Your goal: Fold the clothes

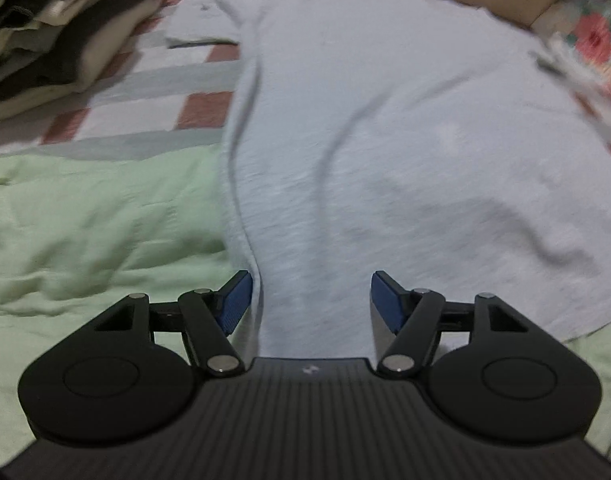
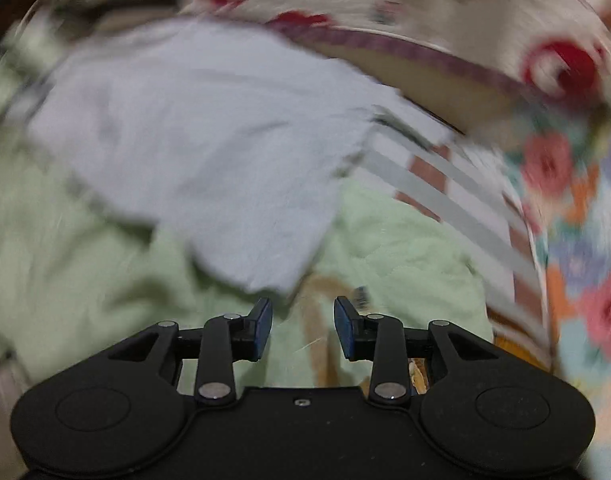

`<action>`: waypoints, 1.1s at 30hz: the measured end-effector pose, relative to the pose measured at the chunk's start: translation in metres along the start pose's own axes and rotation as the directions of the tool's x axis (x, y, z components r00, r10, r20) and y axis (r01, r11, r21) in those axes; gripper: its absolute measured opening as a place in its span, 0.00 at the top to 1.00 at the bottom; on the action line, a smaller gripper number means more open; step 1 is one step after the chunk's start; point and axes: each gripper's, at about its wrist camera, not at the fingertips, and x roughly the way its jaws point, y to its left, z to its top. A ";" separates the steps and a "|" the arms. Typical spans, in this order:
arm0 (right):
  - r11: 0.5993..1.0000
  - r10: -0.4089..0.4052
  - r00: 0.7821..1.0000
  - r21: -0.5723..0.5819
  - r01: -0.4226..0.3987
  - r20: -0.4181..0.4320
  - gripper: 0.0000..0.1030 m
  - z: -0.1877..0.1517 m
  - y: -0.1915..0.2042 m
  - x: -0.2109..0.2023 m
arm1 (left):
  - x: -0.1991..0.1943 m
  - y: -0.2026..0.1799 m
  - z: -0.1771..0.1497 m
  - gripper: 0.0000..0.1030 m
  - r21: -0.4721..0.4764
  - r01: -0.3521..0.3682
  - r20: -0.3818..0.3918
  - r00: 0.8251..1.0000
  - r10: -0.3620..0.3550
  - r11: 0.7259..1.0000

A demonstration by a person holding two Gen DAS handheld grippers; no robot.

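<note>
One pale grey cotton T-shirt [image 1: 385,140] lies spread flat on the bed, and that is the only garment laid out for folding. One short sleeve [image 1: 203,26] sticks out to the side at the far end, resting on the checked sheet. The left claw [image 1: 310,300] hovers over the shirt's near hem, its two blue-padded fingers [image 1: 237,300] spread wide apart, released, gripping nothing; the shirt's side edge runs just beside the left-hand pad.

Over in the right wrist view things are heavily blurred. The right claw [image 2: 303,326] is also released, two blue pads apart with nothing between them, hanging above the pale green quilted blanket [image 2: 405,248], with the shirt's near corner [image 2: 257,256] just ahead of the fingertips.

One stack of folded clothes [image 1: 53,32] sits at the far left of the bed in creams, greys and blacks; the number of pieces in it cannot be counted. No brand, label or readable writing shows anywhere, only a small pale mark on the left claw's ribbed body [image 1: 308,369], too small to read.

The surface: a bed with the green blanket [image 1: 85,232] at the near side, a white, grey and red-brown checked sheet [image 1: 153,92] under the shirt, and floral bedding in red, pink and orange [image 2: 577,208] along the far and right edges.
</note>
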 end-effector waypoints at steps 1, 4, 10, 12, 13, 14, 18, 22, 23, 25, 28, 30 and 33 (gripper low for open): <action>0.999 -0.019 1.000 -0.027 0.019 0.001 0.62 0.001 0.004 0.002 | 0.001 -0.001 0.000 0.36 0.004 0.007 0.006 1.000 -0.007 1.000; 0.991 -0.077 0.997 -0.107 0.077 0.007 0.62 0.005 0.017 0.007 | 0.003 -0.002 0.000 0.36 0.016 0.026 0.023 0.999 -0.027 1.000; 0.946 -0.188 0.982 -0.262 0.190 0.032 0.64 0.012 0.043 0.016 | 0.006 -0.005 -0.001 0.36 0.038 0.062 0.053 0.997 -0.064 0.997; 0.948 -0.180 0.983 -0.261 0.183 0.033 0.63 0.013 0.045 0.017 | 0.004 -0.004 -0.002 0.36 0.039 0.068 0.059 0.996 -0.070 0.997; 0.950 -0.174 0.984 -0.259 0.177 0.034 0.62 0.013 0.046 0.017 | 0.003 -0.004 -0.003 0.36 0.040 0.070 0.062 0.995 -0.073 0.997; 0.951 -0.168 0.985 -0.256 0.172 0.034 0.60 0.014 0.046 0.016 | 0.002 -0.004 -0.004 0.36 0.040 0.073 0.064 0.995 -0.076 0.997; 0.958 -0.145 0.989 -0.245 0.149 0.036 0.60 0.015 0.050 0.016 | -0.002 -0.002 -0.006 0.36 0.042 0.085 0.075 0.993 -0.088 0.996; 0.964 -0.121 0.992 -0.234 0.127 0.038 0.60 0.017 0.053 0.016 | -0.005 0.000 -0.009 0.35 0.044 0.096 0.087 0.991 -0.100 0.994; 0.965 -0.115 0.993 -0.231 0.121 0.039 0.60 0.018 0.054 0.016 | -0.005 -0.001 -0.009 0.35 0.044 0.106 0.085 0.990 -0.109 0.993; 0.968 -0.103 0.994 -0.226 0.110 0.040 0.60 0.019 0.056 0.016 | -0.004 -0.004 -0.010 0.35 0.045 0.101 0.078 0.992 -0.104 0.994; 0.972 -0.085 0.995 -0.217 0.092 0.042 0.81 0.020 0.058 0.015 | -0.002 -0.004 -0.010 0.35 0.035 0.102 0.074 0.992 -0.105 0.994; 0.986 -0.084 0.995 -0.139 0.090 0.049 0.86 0.023 0.049 0.014 | -0.003 -0.004 -0.009 0.35 0.029 0.103 0.075 0.992 -0.105 0.994; 0.996 -0.084 0.995 -0.011 0.085 0.059 0.86 0.028 0.035 0.013 | -0.003 -0.005 -0.010 0.35 0.025 0.099 0.077 0.992 -0.101 0.995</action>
